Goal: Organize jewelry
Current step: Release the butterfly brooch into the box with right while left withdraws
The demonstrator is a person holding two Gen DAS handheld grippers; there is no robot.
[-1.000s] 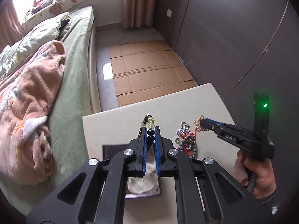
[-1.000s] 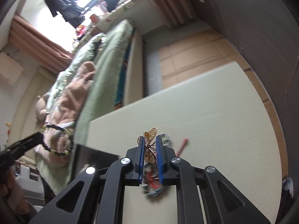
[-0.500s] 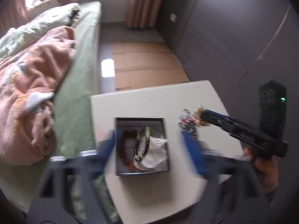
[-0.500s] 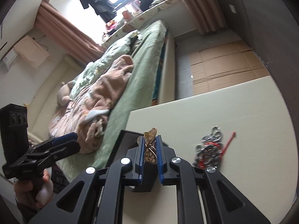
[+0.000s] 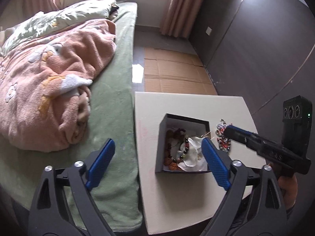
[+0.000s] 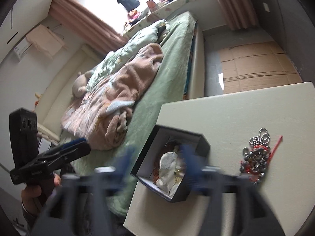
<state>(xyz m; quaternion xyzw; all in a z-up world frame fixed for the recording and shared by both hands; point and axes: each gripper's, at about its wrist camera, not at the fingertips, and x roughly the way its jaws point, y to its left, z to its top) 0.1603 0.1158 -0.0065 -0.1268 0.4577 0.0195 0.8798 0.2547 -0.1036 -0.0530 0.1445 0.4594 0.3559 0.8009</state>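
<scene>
A dark open box [image 5: 184, 147] stands on the cream table [image 5: 177, 194]. It holds a black-and-yellow bead bracelet [image 5: 185, 151], reddish-brown beads [image 5: 169, 137] and white tissue [image 5: 194, 153]. My left gripper [image 5: 157, 161] is wide open and empty above the box's left side. My right gripper [image 6: 155, 161] is open and blurred above the box [image 6: 173, 163]; a gold piece [image 6: 178, 171] lies on the tissue inside. A silver and red jewelry pile [image 6: 256, 155] lies on the table to the right of the box; it also shows in the left wrist view [image 5: 221, 135].
A bed with a green sheet [image 5: 110, 106] and a pink blanket [image 5: 45, 82] runs along the table's left edge. Cardboard [image 5: 177, 74] covers the floor beyond the table. A dark wall [image 5: 265, 49] stands to the right.
My left gripper let the bead bracelet drop into the box, opened wide and pulled back. My right gripper moved over the box and opened, and the gold butterfly piece left its jaws.
</scene>
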